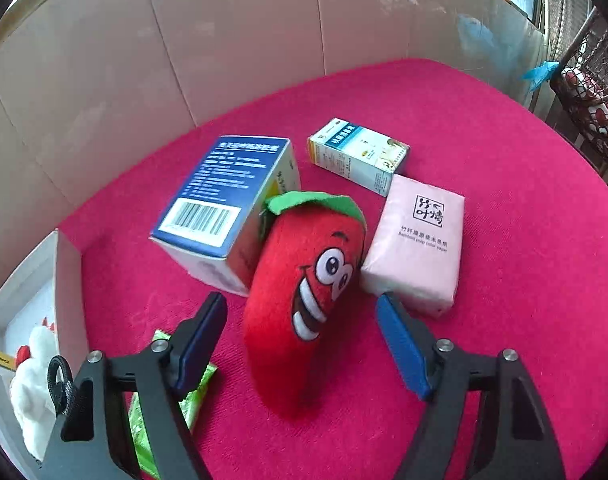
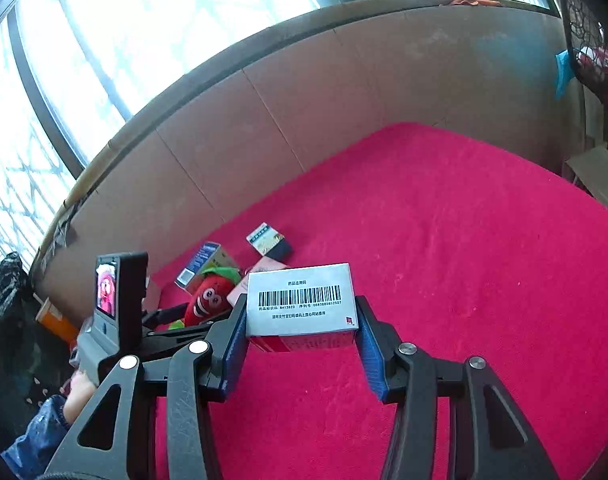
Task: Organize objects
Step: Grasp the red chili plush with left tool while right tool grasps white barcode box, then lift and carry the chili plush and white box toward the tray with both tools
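The white tray (image 1: pixel 64 264) at the left edge of the pink cloth (image 1: pixel 504 208) holds a white plush toy (image 1: pixel 32 376) and a small yellow box (image 1: pixel 0 360); only the left wrist view shows it. The left gripper (image 1: pixel 302 344) stands wide around the red plush pepper (image 1: pixel 304 300), its pads not touching it. Only the right wrist view shows the right gripper (image 2: pixel 302 340) clamping a barcode box (image 2: pixel 302 300) above the cloth.

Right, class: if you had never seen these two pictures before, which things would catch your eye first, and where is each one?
First, the grinning red plush strawberry on the bright pink cloth, lying between the open fingers of the left gripper without the pads touching it. Beside it lean a blue barcoded box and a pink tissue pack. In the right wrist view, the right gripper clamps a white barcoded box above the cloth.
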Tool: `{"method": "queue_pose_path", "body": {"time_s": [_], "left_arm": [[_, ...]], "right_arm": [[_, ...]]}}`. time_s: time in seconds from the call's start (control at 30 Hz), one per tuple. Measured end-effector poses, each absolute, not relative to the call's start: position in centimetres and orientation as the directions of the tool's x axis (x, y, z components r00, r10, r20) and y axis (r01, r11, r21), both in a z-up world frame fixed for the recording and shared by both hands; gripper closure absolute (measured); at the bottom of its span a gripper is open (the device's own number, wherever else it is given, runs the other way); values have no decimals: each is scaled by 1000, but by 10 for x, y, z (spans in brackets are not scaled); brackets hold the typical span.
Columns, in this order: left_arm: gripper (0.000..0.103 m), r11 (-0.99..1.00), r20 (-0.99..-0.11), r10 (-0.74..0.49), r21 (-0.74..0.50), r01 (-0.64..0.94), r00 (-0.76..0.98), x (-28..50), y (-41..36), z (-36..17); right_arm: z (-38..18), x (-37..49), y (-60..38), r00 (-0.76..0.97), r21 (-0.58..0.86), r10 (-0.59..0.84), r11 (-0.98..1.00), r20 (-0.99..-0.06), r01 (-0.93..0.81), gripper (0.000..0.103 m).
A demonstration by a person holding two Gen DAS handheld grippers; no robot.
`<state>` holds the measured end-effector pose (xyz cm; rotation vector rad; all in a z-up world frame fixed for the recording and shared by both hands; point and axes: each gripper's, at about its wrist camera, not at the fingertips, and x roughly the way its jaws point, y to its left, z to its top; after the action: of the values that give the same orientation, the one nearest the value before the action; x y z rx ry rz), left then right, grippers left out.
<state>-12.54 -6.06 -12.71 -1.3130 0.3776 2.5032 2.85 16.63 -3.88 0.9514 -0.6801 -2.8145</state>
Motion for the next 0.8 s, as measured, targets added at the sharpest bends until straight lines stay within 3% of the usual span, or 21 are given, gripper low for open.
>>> {"method": "queue_pose_path", "body": {"time_s": [0.07, 0.13, 0.17, 0.2, 0.33, 0.5, 0.7, 0.8], "left_arm": [[28, -921, -831, 132, 100, -378, -540, -127, -57, -130], [47, -924, -828, 153, 74, -375, -539, -127, -57, -133], [70, -928, -824, 167, 55, -369, -542, -126, -58, -132], [73, -928, -820, 160, 65, -367, -549, -123, -58, -130], [75, -931, -792, 191, 41, -362, -581, -110, -65, -114], [75, -937, -669, 252, 13, -350, -699, -57, -85, -62], [75, -964, -595, 198, 26, -265, -779, 13, -119, -46], [75, -975, -532, 165, 37, -217, -830, 37, -141, -16]], "right_arm": [[-42, 27, 164, -795, 442, -231, -896, -561, -52, 49], [-48, 27, 164, -787, 449, -237, -892, -570, -56, 49], [-50, 27, 163, -788, 451, -239, -891, -568, -55, 49], [-51, 28, 163, -790, 446, -233, -893, -568, -56, 50], [-38, 28, 162, -810, 441, -220, -896, -544, -52, 50], [1, 46, 145, -861, 411, -219, -912, -458, 14, 50], [-4, 58, 106, -862, 327, -216, -943, -458, 63, 50], [11, 55, 97, -851, 352, -264, -930, -453, 101, 50]]}}
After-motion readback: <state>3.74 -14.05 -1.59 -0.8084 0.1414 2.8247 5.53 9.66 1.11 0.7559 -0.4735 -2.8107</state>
